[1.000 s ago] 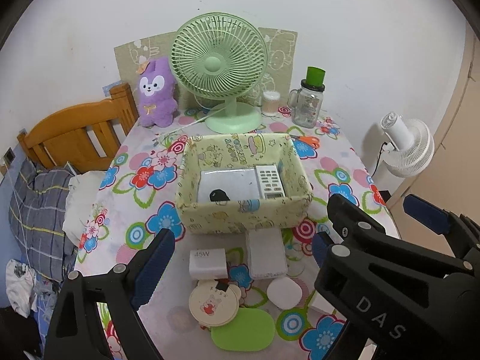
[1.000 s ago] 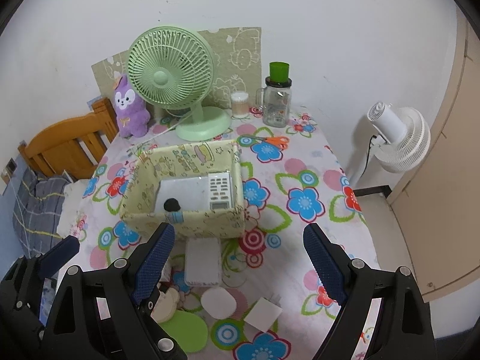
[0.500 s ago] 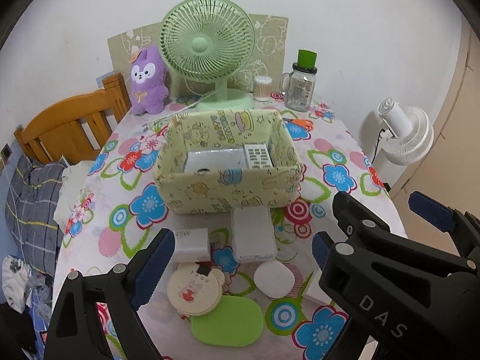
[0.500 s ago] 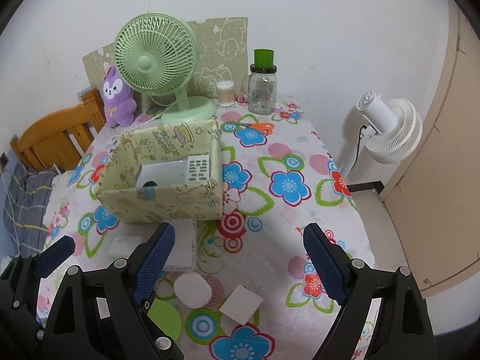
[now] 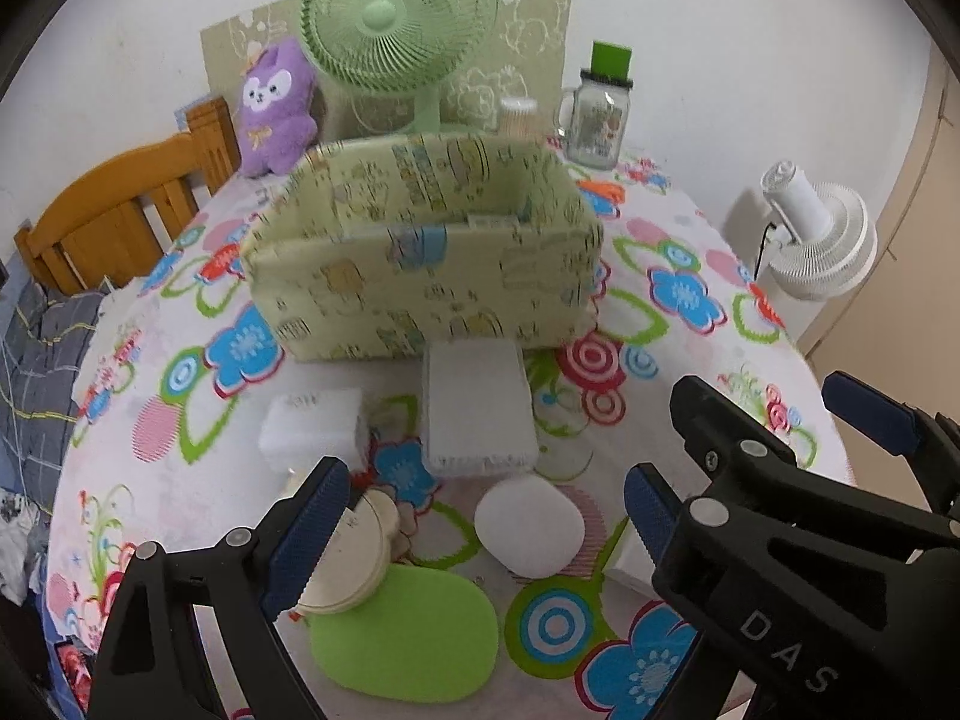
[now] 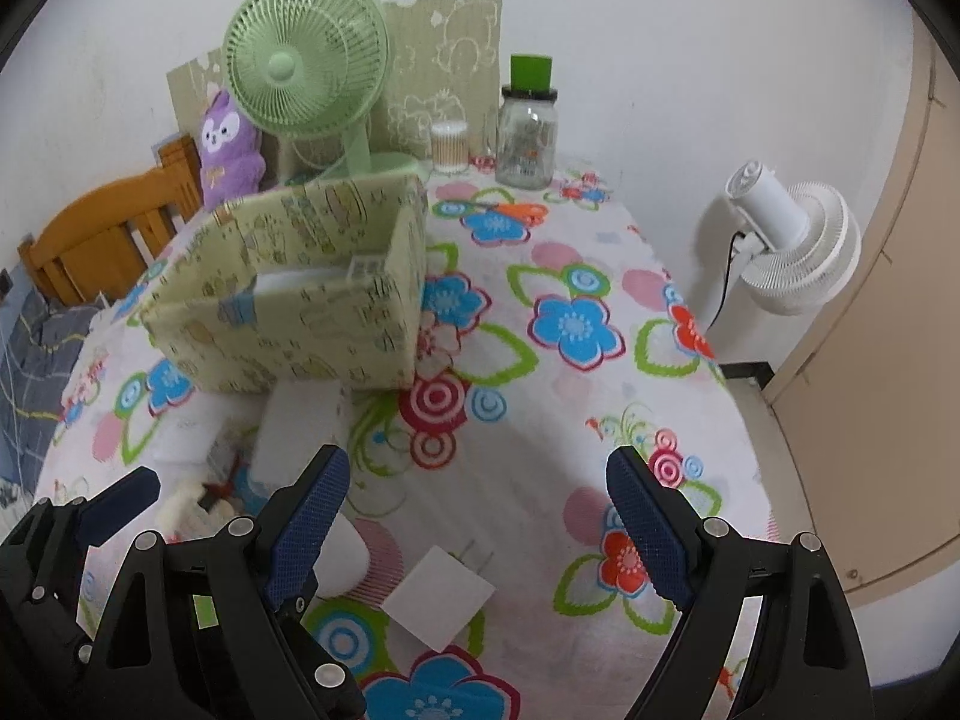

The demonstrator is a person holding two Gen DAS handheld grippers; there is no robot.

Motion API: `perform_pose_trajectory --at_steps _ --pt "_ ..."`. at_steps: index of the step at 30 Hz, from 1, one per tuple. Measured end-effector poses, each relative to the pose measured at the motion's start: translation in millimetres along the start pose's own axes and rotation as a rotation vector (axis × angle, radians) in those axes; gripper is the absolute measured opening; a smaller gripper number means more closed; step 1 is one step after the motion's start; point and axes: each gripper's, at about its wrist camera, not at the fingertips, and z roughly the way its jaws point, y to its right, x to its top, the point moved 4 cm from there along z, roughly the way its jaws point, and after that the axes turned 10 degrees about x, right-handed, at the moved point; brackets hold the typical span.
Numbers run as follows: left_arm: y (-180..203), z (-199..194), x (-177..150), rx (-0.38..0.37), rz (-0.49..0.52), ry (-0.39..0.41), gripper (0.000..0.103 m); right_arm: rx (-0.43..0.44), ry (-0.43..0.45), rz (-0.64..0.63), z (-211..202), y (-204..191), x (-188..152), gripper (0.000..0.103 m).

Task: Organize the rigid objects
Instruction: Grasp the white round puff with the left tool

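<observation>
Plainly, "DAS" marks the right gripper [image 5: 744,450].

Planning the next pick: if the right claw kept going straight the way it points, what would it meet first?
Probably the white square adapter lying flat on the floral tablecloth, between the open right claw tips; depth is uncertain.

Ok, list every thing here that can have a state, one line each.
left tongs: open, holding nothing
right tongs: open, holding nothing
fabric storage box: upright, open top, some items inside
green desk fan: upright, blades hidden by the grille
glass jar: upright, green lid on
cotton swab pot: upright, closed
white floor fan: tilted upward, plugged in
</observation>
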Motion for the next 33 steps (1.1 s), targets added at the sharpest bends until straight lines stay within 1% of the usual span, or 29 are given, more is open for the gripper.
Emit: perform_pose_trajectory --at_steps 5,9,14,19,21,24,26,28,30,33 --pt "5.6 14.9 -13.4 0.004 0.019 -0.018 0.094 0.001 -0.028 0.005 13.1 4.8 -14.7 0.090" --pt "10.5 22.5 -21.4 0.004 0.039 -0.009 0.094 -0.010 -0.051 0.004 20.5 8.0 -25.8 0.090" --pt "19.4 30.4 -26.3 -0.011 0.071 -0.011 0.094 -0.026 -0.065 0.026 23.2 13.9 -36.4 0.090" --pt "23.7 40.9 -29.8 -0.015 0.071 -0.025 0.092 -0.039 -0.083 0.040 28.2 18.7 -41.8 0.090" --pt "24.0 45.2 -30.3 -0.010 0.074 -0.037 0.090 -0.041 -0.092 0.047 31.4 20.0 -43.2 0.090" --pt "23.6 49.9 -31.6 -0.005 0.070 -0.051 0.083 -0.041 -0.103 0.057 35.4 21.3 -44.3 0.090" --pt "22.8 53.4 -32.8 -0.008 0.068 -0.061 0.074 -0.040 -0.112 0.060 38.1 21.3 -45.6 0.090" --pt "23.0 55.5 -34.0 -0.026 0.069 -0.075 0.070 -0.037 -0.119 0.063 39.6 19.8 -46.4 0.090" --pt "23.4 53.7 -33.8 -0.031 0.080 -0.063 0.059 -0.032 -0.122 0.067 40.7 17.8 -47.0 0.090" --pt "21.3 53.4 -33.3 -0.020 0.071 -0.077 0.057 -0.021 -0.123 0.103 42.4 17.4 -47.8 0.090"
